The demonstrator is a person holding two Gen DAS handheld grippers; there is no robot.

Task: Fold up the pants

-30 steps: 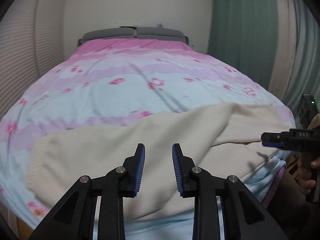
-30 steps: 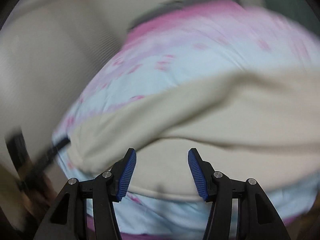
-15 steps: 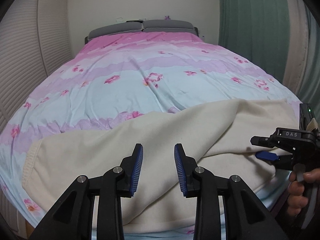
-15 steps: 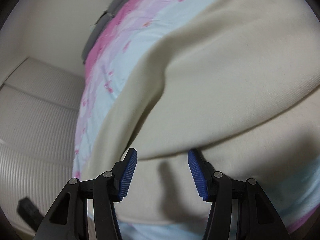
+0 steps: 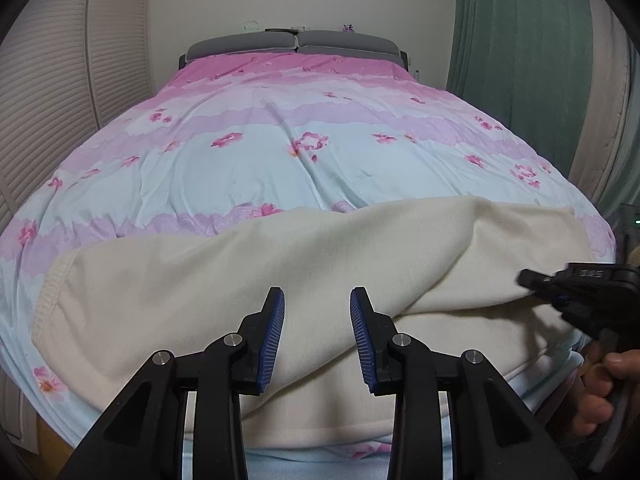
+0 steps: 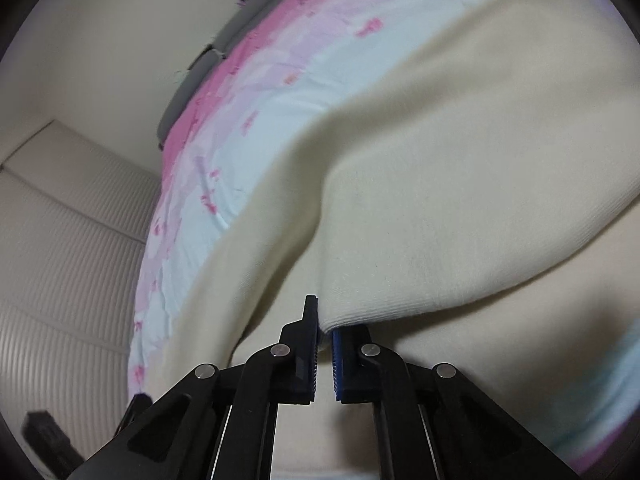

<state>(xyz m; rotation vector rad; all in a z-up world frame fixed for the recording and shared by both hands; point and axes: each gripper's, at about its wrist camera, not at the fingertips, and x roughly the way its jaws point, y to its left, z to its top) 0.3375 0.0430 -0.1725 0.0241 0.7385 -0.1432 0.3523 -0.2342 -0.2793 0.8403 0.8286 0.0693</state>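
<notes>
Cream pants [image 5: 248, 280] lie across the near end of the bed, one leg folded over the other. My left gripper [image 5: 316, 320] is open and empty just above the cloth near the front edge. My right gripper [image 6: 325, 332] is shut on the folded edge of the pants [image 6: 440, 200], pinching the upper layer's hem. It also shows in the left wrist view [image 5: 560, 292] at the right side of the pants, held by a hand.
The bed has a pink and light blue flowered cover [image 5: 304, 136] and a grey headboard [image 5: 296, 42]. A slatted wardrobe [image 5: 60, 80] stands on the left, a green curtain [image 5: 516, 40] on the right.
My right gripper has closed from open onto the pants' folded edge. My left gripper stays open and has moved little.
</notes>
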